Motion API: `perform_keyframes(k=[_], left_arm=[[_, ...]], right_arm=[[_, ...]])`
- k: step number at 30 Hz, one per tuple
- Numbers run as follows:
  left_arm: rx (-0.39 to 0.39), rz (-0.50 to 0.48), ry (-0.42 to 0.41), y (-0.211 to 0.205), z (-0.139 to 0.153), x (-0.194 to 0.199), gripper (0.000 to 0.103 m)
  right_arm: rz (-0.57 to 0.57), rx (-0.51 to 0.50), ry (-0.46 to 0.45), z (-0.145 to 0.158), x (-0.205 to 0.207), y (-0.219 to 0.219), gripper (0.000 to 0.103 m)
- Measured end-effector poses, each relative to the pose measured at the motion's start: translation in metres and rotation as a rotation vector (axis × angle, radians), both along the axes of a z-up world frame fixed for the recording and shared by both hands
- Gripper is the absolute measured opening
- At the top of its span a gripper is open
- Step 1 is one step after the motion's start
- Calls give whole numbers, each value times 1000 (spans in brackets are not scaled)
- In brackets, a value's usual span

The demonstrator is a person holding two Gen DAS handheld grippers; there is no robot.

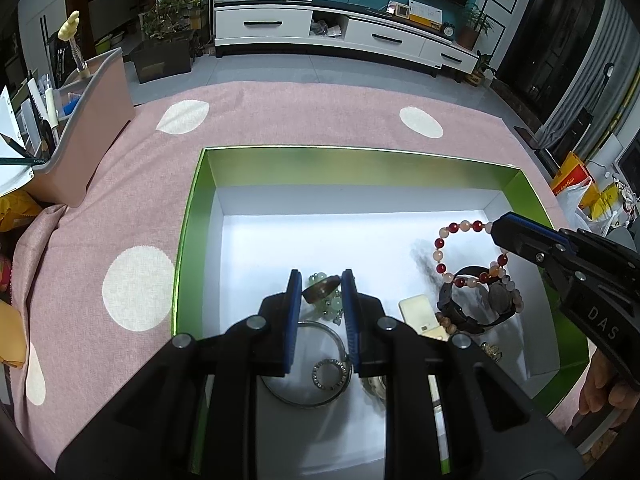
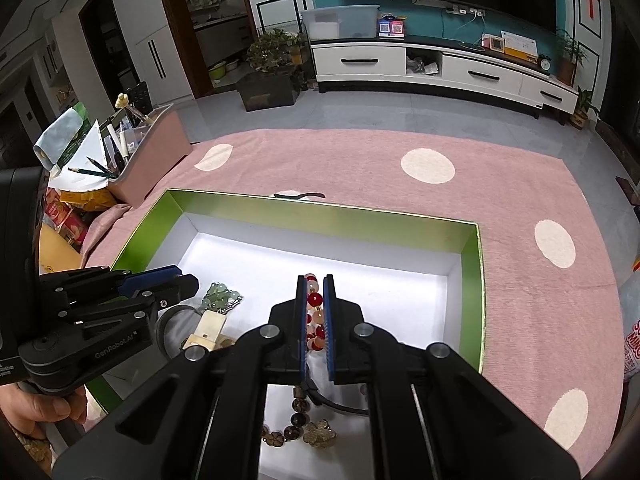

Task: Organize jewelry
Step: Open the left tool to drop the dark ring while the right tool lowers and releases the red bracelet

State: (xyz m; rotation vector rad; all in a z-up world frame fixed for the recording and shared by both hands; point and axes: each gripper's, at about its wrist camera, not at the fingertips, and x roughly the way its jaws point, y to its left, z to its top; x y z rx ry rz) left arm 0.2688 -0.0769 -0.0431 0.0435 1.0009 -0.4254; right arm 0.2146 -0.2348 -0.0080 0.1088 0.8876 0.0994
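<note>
The right gripper (image 2: pixel 315 320) has its blue pads closed on a red-and-cream beaded bracelet (image 1: pixel 460 252), which hangs as an open loop above the white floor of the green-walled box (image 1: pixel 192 216), clear of the pieces beneath it. The left gripper (image 1: pixel 320 312) hovers low over the near-left part of the box with its jaws parted and nothing between them, framing a green bead bracelet (image 1: pixel 330 300) and a brown oval piece that lie below. Most of the jewelry sits bunched along the near side of the box: a plain silver bangle (image 1: pixel 308 364) with a small studded ring (image 1: pixel 330 376) lying inside it, a cream rectangular piece (image 1: pixel 418 312), a black-strapped watch (image 1: pixel 476 304) and a wooden bead strand touching it. The far half of the box floor is bare. Judging from this, the sorting is at an early stage: one bracelet is lifted and not yet set down, and the rest of the cluster is still to be separated and spread out.
</note>
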Motion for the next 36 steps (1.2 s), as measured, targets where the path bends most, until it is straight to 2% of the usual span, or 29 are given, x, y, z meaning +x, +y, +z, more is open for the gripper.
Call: perform_keyframes(k=[8,13,17,24,25,26,28,31,36], left_arm=[[5,7,4,-1,-1,-1,20],[7,9,-1,-1,1,-3,25],[8,8,-7,-2,4,-6,31],[16,10,-34,-2,14,-14,51],[18,9,-39,-1,16,-16,51],[20,9,-42,-1,17,-17,53],[23,12,-49,0,21,-19,59],[26,16,-67,3,29,-24,66],[36,26,-93,7,42,-33,79]], right_arm=[[-13,4,1,2,-2,-7,8],[-16,3,3,2,-3,-8,8],[-18,0,0,5,-7,-10,8],[-25,-12,-13,14,-15,-12,9],[-26,-14,-14,15,-16,-12,11],[-27,-15,-15,16,-17,-12,19],[-33,-20,-24,20,-21,-12,29],[-39,-24,-31,25,-26,-13,32],[-58,-31,-54,37,-38,-14,52]])
